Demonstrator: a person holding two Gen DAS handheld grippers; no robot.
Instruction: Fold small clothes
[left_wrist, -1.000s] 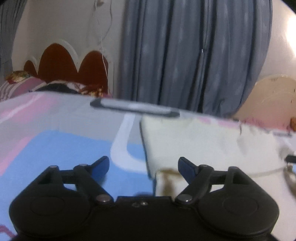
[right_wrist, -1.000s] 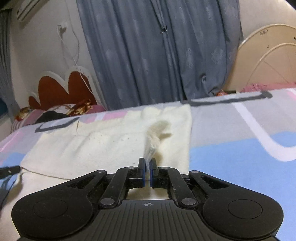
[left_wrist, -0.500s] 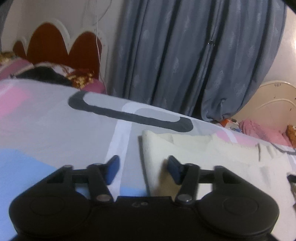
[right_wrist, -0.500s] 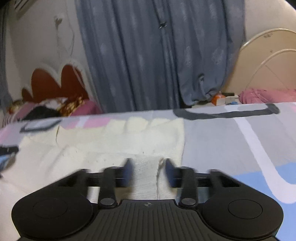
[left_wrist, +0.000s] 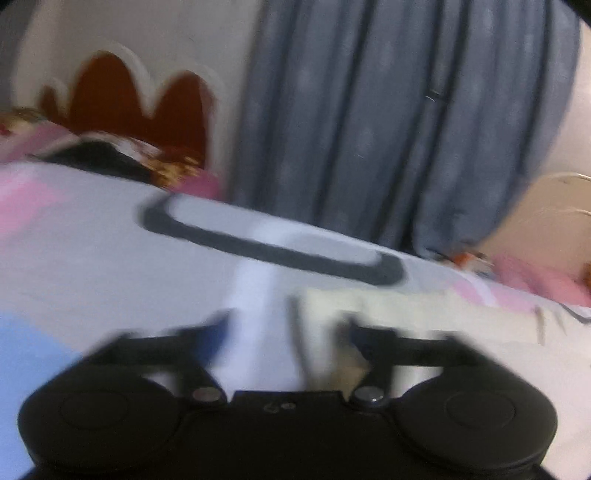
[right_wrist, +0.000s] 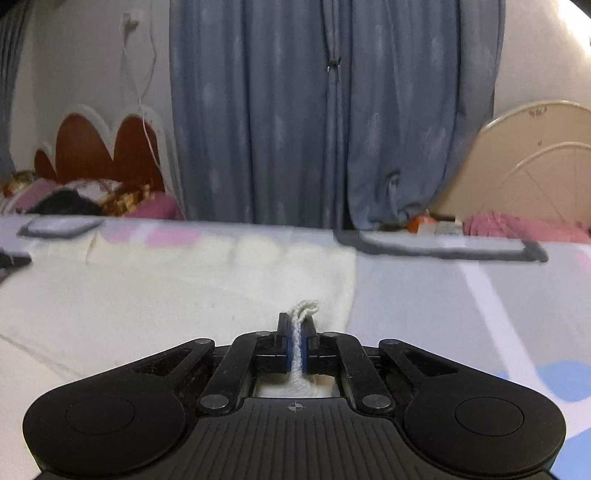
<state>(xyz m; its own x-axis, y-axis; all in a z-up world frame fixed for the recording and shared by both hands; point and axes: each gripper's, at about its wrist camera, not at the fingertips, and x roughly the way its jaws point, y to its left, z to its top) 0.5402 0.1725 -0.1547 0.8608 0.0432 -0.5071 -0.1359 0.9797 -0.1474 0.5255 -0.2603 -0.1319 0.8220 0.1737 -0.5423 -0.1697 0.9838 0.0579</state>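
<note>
Cream knit fabric, a small garment (right_wrist: 184, 295), lies spread flat on a bed whose sheet (right_wrist: 443, 295) is printed in grey, pink, light blue and white with dark outlined shapes. In the right wrist view the garment covers the left and middle of the sheet, and its right edge runs down toward the right gripper (right_wrist: 294, 339). That gripper's blue-padded fingers (right_wrist: 282, 345) have just closed and are clamped on a pinched-up fold of the garment near that right edge; a small tuft of the knit sticks up above the fingers and a strip of it shows between the pads.

In the left wrist view, which is blurred, the left gripper (left_wrist: 288, 332) has its fingers (left_wrist: 218, 328) spread wide, having just been opening. The left edge of the garment (left_wrist: 406, 314) lies between them on the sheet (left_wrist: 110, 258), nearer the right-hand finger, and the pads do not press on it. Whether the fingertips touch the bed cannot be told through the blur.

Beyond the bed hang blue-grey curtains (right_wrist: 332, 110). A red scalloped headboard (right_wrist: 99, 147) with pillows stands at the far left, and a round beige panel (right_wrist: 535, 166) leans at the far right.
</note>
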